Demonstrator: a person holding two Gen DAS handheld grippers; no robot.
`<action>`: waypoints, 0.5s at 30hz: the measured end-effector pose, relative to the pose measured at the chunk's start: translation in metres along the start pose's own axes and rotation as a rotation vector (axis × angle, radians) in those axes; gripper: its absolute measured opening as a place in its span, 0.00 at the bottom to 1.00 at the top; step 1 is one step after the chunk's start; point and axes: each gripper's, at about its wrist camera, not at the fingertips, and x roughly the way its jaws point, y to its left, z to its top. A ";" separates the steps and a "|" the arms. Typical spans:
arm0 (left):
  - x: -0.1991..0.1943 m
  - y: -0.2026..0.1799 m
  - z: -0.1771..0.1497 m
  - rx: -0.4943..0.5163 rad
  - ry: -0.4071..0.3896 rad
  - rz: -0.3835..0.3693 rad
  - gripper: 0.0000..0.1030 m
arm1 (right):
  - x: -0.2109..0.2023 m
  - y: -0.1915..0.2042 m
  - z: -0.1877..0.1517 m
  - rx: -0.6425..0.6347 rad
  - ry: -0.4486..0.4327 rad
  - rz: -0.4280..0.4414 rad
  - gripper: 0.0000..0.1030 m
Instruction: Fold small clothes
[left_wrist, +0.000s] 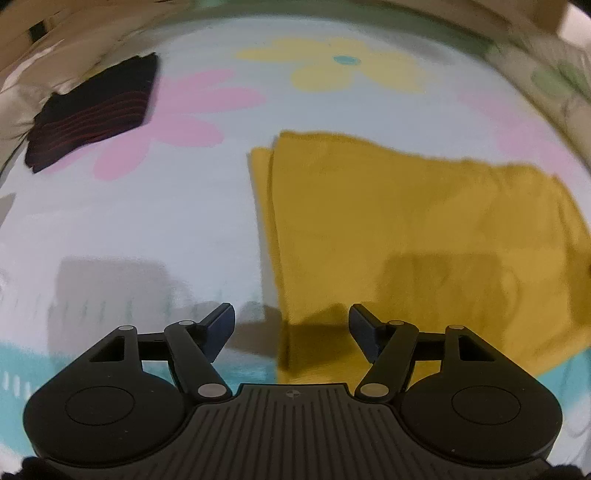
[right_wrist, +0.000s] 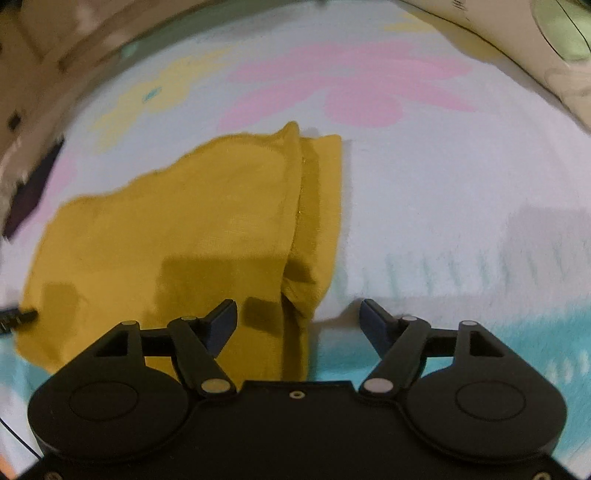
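A mustard-yellow garment (left_wrist: 406, 229) lies folded flat on a pale blanket with flower prints (left_wrist: 147, 221). In the left wrist view my left gripper (left_wrist: 291, 326) hangs open above the garment's near left corner, nothing between its fingers. In the right wrist view the same yellow garment (right_wrist: 177, 229) shows a doubled layer along its right edge. My right gripper (right_wrist: 298, 325) stands open over that near right corner, its pads clear of the cloth. The tip of the other gripper (right_wrist: 18, 317) pokes in at the left edge.
A folded dark garment with thin red stripes (left_wrist: 96, 114) rests at the far left of the blanket, also seen as a dark garment (right_wrist: 31, 192) in the right wrist view. Brownish bedding (left_wrist: 22, 74) rims the blanket. A turquoise band (right_wrist: 517, 343) runs along the near edge.
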 end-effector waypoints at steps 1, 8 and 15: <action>-0.005 0.000 0.002 -0.022 -0.009 -0.005 0.65 | -0.003 -0.001 -0.002 0.030 -0.014 0.033 0.78; -0.027 -0.024 0.012 -0.024 -0.088 -0.008 0.65 | 0.002 -0.029 -0.004 0.234 -0.088 0.223 0.87; -0.001 -0.055 0.019 0.016 -0.042 0.007 0.65 | 0.013 -0.036 0.000 0.265 -0.094 0.308 1.00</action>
